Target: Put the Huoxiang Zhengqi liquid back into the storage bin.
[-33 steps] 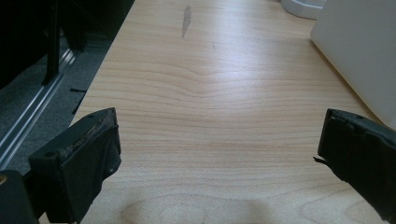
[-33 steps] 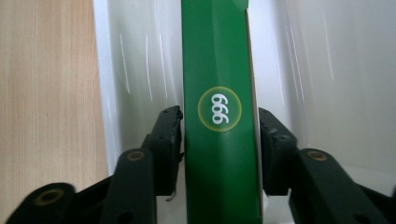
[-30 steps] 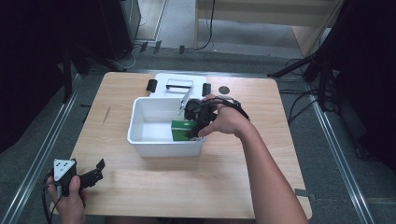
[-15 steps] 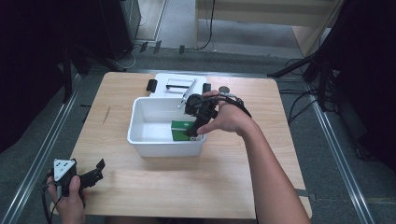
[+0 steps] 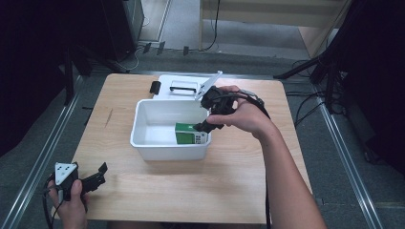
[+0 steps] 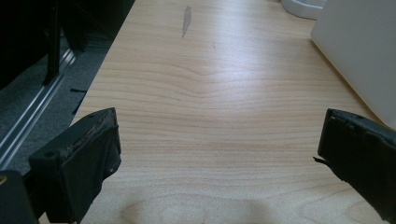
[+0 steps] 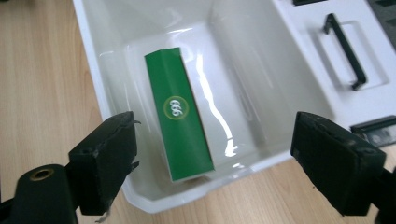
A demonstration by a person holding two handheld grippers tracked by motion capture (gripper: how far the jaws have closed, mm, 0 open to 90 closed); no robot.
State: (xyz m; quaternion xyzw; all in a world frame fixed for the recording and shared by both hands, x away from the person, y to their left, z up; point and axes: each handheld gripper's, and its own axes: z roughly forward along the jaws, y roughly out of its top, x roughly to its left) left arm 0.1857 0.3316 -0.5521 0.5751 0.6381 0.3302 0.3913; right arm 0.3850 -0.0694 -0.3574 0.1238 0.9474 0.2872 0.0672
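Fingers apart on R gripper (image 7: 212,163) & L gripper (image 6: 217,172); 1 green box (image 7: 180,121) in 1 white bin (image 5: 143,143)

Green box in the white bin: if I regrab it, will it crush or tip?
The green box looks like thin cardboard, so probably light and easily dented. It rests against the white bin wall, so a nudge would likely slide it on the glossy floor.

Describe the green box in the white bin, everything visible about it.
The green box is a slim rectangular carton, cardboard by the look, with a glossy green face bearing a round gold-ringed emblem that reads 999, and a white end panel with print. It rests on the floor of the white bin, against the wall nearest the right tool. That tool's jaws have just been opening and stand wide above it, not touching it. Nothing else lies in the bin with it.
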